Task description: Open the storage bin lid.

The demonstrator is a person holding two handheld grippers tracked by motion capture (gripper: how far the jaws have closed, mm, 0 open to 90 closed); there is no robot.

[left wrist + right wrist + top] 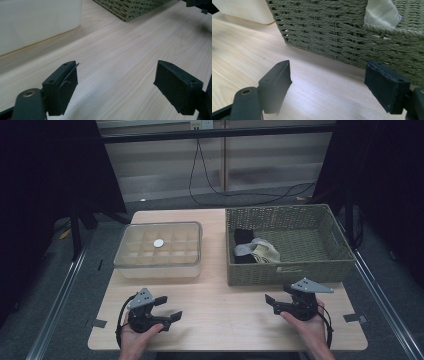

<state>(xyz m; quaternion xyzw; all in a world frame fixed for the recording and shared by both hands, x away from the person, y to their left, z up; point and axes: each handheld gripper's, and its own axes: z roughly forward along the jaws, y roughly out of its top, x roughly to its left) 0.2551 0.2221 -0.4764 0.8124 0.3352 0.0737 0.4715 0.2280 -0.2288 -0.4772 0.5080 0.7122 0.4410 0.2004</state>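
Observation:
On the wooden table (225, 315) a person's hands hold two black grippers near the front edge. My left gripper (169, 308) rests at the front left, open, with bare wood between its jaws (116, 80). My right gripper (272, 304) sits at the front right, open and empty (328, 80), pointing at the near wall of a green woven basket (332, 32). The basket (287, 270) holds a black and a cream-coloured piece of cloth (255, 251). A clear plastic divided box (160, 267) stands at the back left with a small round white thing (158, 243) in one cell.
Dark panels stand at both sides of the table. Black cables (235, 194) lie on the floor behind it. Metal rails (60, 300) run along the left and right. Tape marks (98, 323) sit on the table's front corners.

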